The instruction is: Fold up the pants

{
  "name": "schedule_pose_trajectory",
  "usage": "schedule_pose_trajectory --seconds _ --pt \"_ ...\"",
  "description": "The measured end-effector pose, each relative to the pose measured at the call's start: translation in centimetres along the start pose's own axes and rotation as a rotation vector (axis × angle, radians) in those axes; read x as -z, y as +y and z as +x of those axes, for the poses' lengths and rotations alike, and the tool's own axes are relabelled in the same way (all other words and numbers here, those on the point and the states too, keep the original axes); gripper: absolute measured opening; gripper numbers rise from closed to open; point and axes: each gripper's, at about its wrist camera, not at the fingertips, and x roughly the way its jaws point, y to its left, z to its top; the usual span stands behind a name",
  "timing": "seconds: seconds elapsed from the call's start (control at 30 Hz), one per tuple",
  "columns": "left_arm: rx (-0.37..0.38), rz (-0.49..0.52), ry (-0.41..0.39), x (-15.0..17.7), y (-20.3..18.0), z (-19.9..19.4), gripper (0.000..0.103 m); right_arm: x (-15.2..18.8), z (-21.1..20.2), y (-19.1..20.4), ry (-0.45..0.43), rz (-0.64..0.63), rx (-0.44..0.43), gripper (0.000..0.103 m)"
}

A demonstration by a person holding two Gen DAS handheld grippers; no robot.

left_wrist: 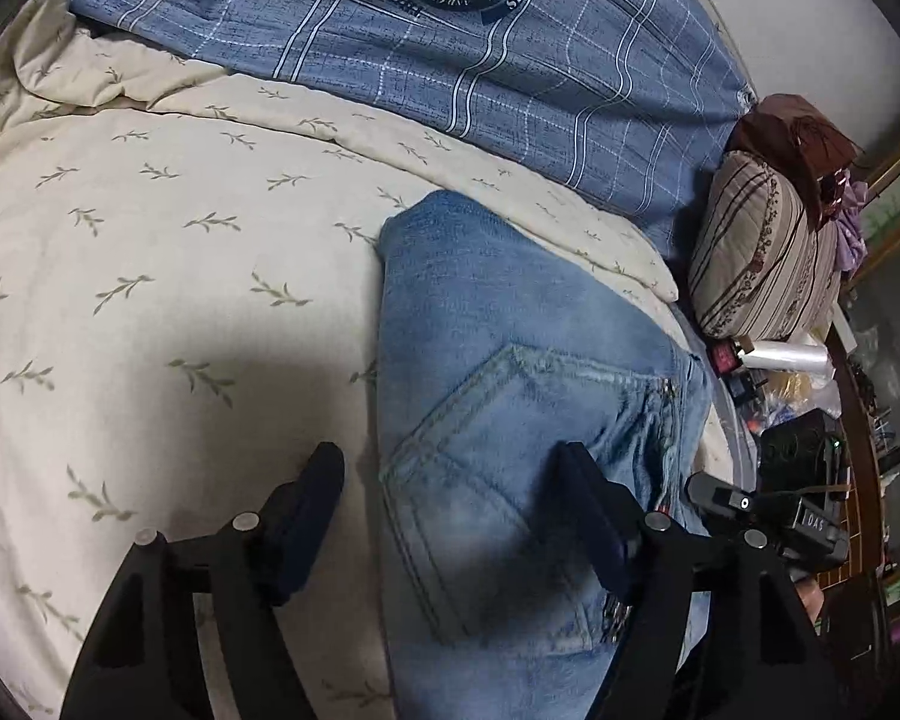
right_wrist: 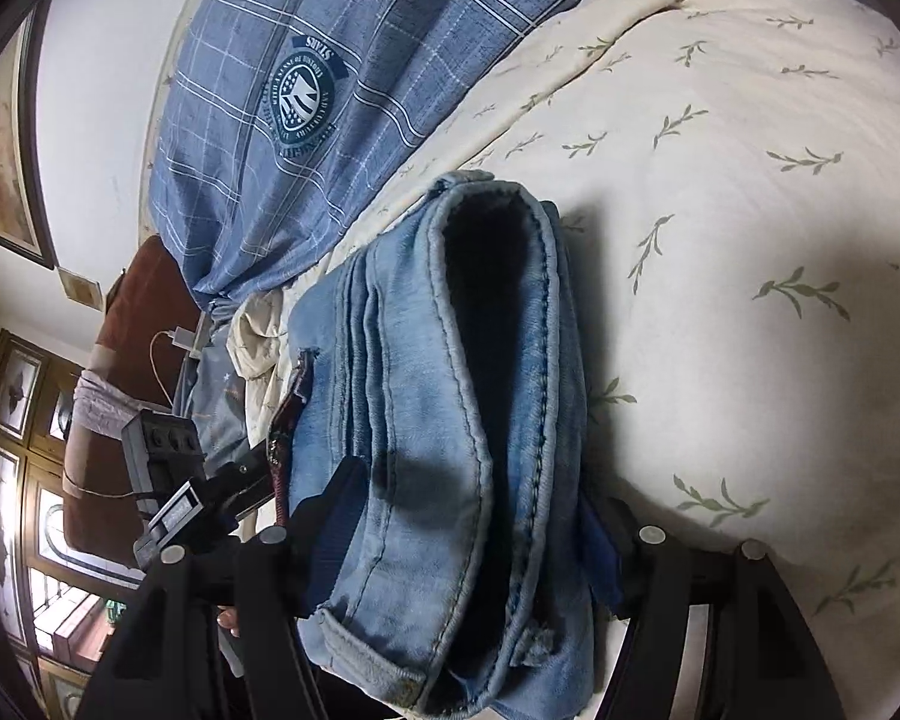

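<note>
The light blue jeans (left_wrist: 510, 396) lie folded into a compact bundle on the cream leaf-print duvet (left_wrist: 150, 252), back pocket up. My left gripper (left_wrist: 450, 468) is open above the bundle's left edge, one finger over the duvet and one over the denim. In the right wrist view the jeans (right_wrist: 450, 420) show their waistband end with stacked layers. My right gripper (right_wrist: 468, 492) has its fingers wide on either side of the bundle; whether the pads press the denim is unclear. The right gripper also shows in the left wrist view (left_wrist: 768, 510) at the bundle's right side.
A blue plaid quilt with a round emblem (left_wrist: 462, 60) lies behind the jeans. A striped pillow (left_wrist: 762, 252) sits at the bed's right end. Cluttered items and a wooden frame (left_wrist: 858, 420) line the bedside. White wall and a picture frame (right_wrist: 6, 168) stand beyond.
</note>
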Motion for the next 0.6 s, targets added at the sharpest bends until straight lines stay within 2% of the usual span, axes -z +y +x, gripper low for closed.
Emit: schedule_pose_trajectory --seconds 0.07,0.2,0.37,0.43,0.5,0.6 --pt "0.009 0.006 -0.001 -0.3 0.0 0.2 0.074 0.0 0.0 -0.2 -0.005 0.008 -0.016 0.072" --pt "0.042 0.02 0.01 -0.6 -0.4 0.8 0.063 0.1 0.1 -0.1 -0.004 -0.003 -0.025 0.077" --pt "0.046 0.043 -0.004 -0.7 -0.8 0.8 0.056 0.1 0.3 0.4 0.001 -0.015 -0.053 0.078" --pt "0.049 0.062 -0.011 -0.6 -1.1 0.6 0.053 0.2 0.4 1.0 0.001 -0.042 -0.052 0.073" --pt "0.051 0.076 -0.016 -0.6 -1.2 0.4 0.049 0.6 0.7 1.7 -0.001 -0.088 -0.007 0.068" --pt "0.053 0.076 -0.02 -0.6 -1.3 0.4 0.049 0.6 0.9 1.6 -0.004 -0.079 0.01 0.065"
